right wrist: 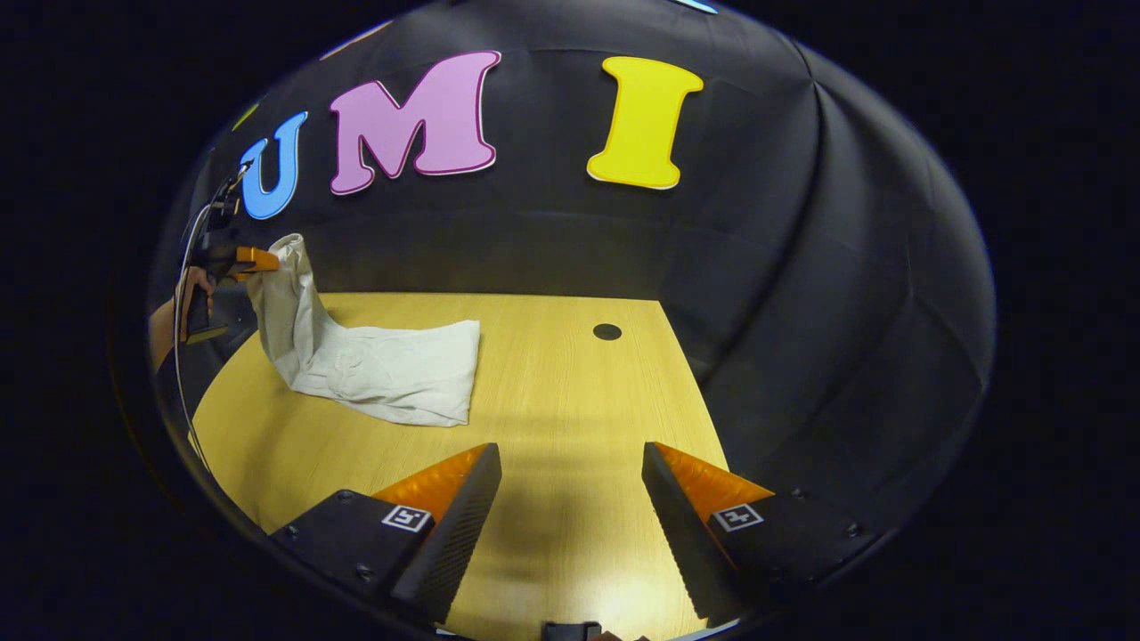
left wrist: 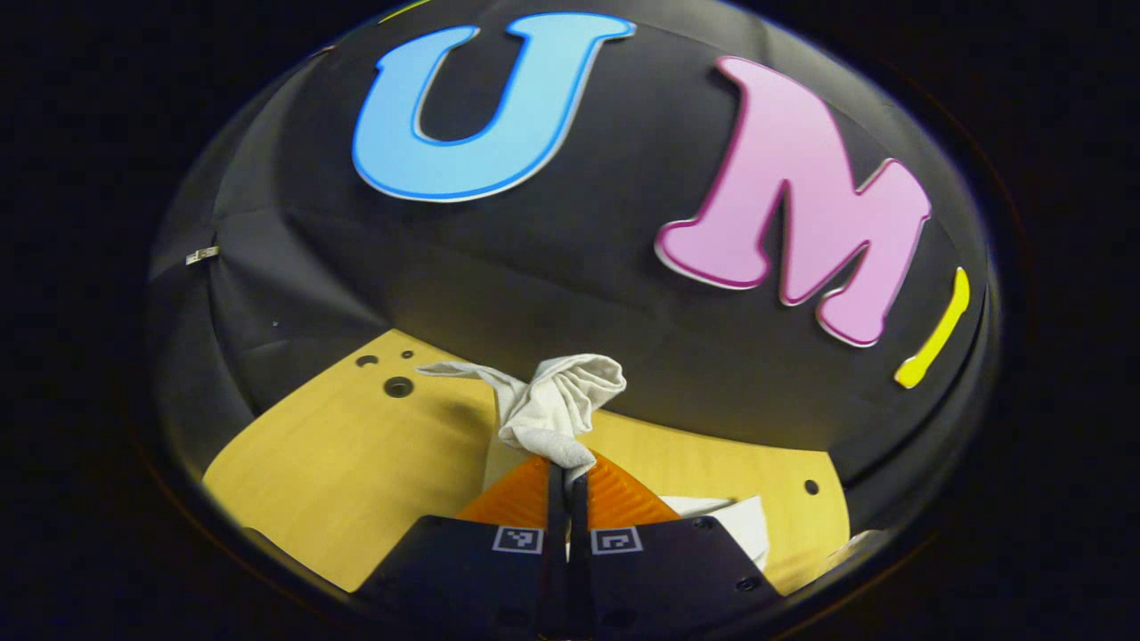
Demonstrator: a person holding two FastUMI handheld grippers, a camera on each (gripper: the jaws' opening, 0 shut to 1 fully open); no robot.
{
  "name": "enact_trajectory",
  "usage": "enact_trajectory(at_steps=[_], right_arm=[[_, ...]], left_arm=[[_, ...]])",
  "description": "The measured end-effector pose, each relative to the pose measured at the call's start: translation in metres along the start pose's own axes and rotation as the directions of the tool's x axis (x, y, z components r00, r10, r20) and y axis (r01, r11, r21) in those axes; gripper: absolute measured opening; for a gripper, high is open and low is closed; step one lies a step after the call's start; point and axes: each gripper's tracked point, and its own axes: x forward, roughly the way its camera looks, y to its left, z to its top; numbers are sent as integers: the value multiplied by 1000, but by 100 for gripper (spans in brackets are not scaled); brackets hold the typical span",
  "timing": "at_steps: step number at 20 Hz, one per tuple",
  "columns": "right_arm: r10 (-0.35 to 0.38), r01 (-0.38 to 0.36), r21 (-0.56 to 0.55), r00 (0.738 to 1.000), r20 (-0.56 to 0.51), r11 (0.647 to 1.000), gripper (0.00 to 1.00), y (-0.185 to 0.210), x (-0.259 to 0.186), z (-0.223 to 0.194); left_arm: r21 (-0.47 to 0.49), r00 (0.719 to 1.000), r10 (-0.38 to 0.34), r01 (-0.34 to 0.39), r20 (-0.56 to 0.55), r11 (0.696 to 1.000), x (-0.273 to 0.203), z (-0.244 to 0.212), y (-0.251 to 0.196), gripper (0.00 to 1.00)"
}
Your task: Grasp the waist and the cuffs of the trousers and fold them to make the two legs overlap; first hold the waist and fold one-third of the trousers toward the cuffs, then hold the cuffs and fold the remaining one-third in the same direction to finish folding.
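Note:
The pale off-white trousers (right wrist: 383, 365) lie on the wooden table, with one end lifted up at the left. My left gripper (left wrist: 568, 476) is shut on that bunched end of the trousers (left wrist: 557, 405) and holds it above the table. In the right gripper view the left gripper (right wrist: 254, 260) shows at the far left, held by a hand (right wrist: 183, 294), with the cloth hanging from it down to the table. My right gripper (right wrist: 570, 467) stands open over bare table at the near side, well to the right of the trousers, with nothing between its fingers.
The wooden table (right wrist: 570, 392) has a dark round hole (right wrist: 607, 332) near its far right and several small holes (left wrist: 398, 386) at the left end. The black cloth wall closes in behind and to the right of the table.

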Motion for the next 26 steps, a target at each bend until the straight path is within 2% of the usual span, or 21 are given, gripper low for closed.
enact_trajectory(at_steps=[5,7,8,10,13,15,16,18,19,21,26], right_arm=[[23,-23,4,999,25,1000,98,-3,-2,0],[39,-39,13,999,25,999,98,-2,-2,-3],[44,-45,13,999,25,999,99,-2,-3,-6],[58,-58,7,998,26,998,98,-3,-6,-8],[76,-76,4,997,30,997,98,-4,-9,-12],[82,-82,3,996,31,997,98,-4,-10,-14],[83,-83,2,996,28,997,98,-4,-11,-15],[86,-86,7,996,27,996,98,-2,-13,-18],[85,-85,8,996,29,996,98,0,-14,-17],[83,-84,15,996,39,996,98,4,-18,-15],[61,-69,63,991,119,996,98,29,-32,7]], left_arm=[[38,993,-116,117,-30,992,-7,-28,-103,5],[17,986,-160,161,-48,987,-5,-47,-139,2],[-3,981,-186,186,-62,983,-4,-58,-155,5],[-21,973,-205,203,-103,979,0,-83,-177,5],[17,968,-203,208,-149,978,4,-114,-195,9],[43,955,-247,257,-164,965,0,-131,-215,16],[55,948,-272,284,-165,957,-8,-134,-222,14],[95,936,-313,330,-163,939,-21,-136,-233,61],[123,938,-311,330,-151,936,-26,-135,-232,84],[161,948,-292,310,-125,937,-42,-127,-221,96],[191,981,-196,191,9,963,-104,-90,-146,96]])
